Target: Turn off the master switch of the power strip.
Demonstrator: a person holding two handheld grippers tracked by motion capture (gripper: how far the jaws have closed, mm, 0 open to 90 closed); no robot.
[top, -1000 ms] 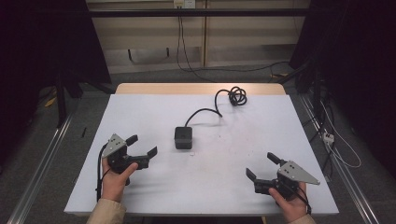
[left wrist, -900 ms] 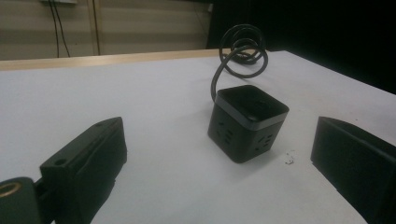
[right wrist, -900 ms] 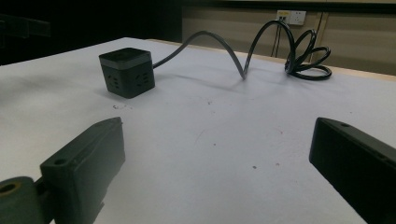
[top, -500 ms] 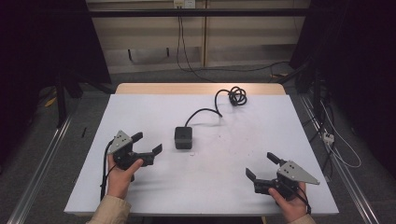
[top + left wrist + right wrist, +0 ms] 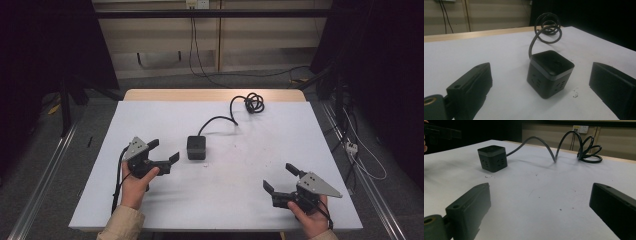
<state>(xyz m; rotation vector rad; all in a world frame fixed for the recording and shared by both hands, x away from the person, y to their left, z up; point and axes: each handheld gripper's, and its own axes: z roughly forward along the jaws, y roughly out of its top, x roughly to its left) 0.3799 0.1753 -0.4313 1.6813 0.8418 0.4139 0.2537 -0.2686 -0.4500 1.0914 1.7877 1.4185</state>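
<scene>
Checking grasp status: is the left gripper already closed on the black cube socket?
No, the left gripper is open, its fingers apart and short of the cube socket.

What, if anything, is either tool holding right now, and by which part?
Nothing is held. The left tool is open, near the black socket cube but apart from it; the right tool is open over bare table.

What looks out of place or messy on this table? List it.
Little stands out. The cube socket sits upright and looks intact. Its cable loops loosely toward the table's far edge, and a few small specks lie beside the cube. Both grippers are open.
</scene>
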